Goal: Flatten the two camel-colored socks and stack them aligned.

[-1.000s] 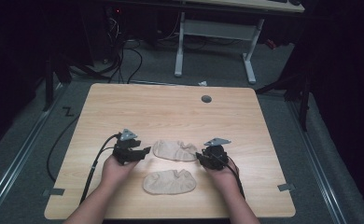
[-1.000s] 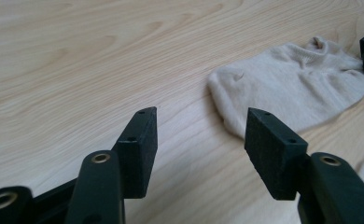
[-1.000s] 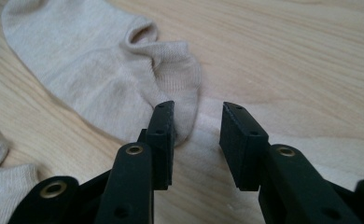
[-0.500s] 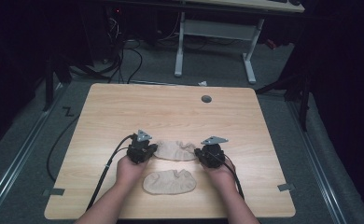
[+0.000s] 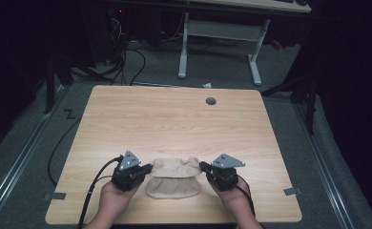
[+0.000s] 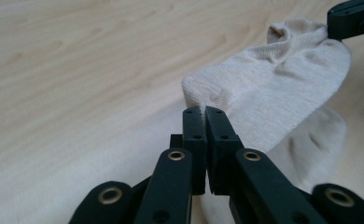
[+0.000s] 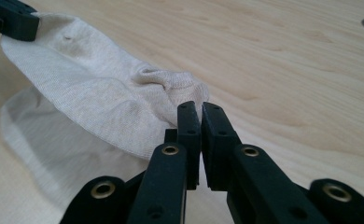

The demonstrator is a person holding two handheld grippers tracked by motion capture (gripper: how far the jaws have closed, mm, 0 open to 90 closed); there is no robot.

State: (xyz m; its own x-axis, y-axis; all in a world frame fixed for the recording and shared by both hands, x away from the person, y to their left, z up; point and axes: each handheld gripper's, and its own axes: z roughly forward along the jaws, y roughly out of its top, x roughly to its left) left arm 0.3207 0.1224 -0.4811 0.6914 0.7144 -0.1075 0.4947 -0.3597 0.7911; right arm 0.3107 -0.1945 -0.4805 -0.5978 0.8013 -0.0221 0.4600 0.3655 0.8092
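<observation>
Hands hold two black grippers over a light wooden table. The left gripper and right gripper each pinch one end of a beige knit sock, jaws closed on it, lifting it above a second beige sock. Likely next: lowering it aligned onto that sock.

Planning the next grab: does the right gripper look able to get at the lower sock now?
Probably not: the right gripper is shut on the upper sock, which hangs over the lower sock.
</observation>
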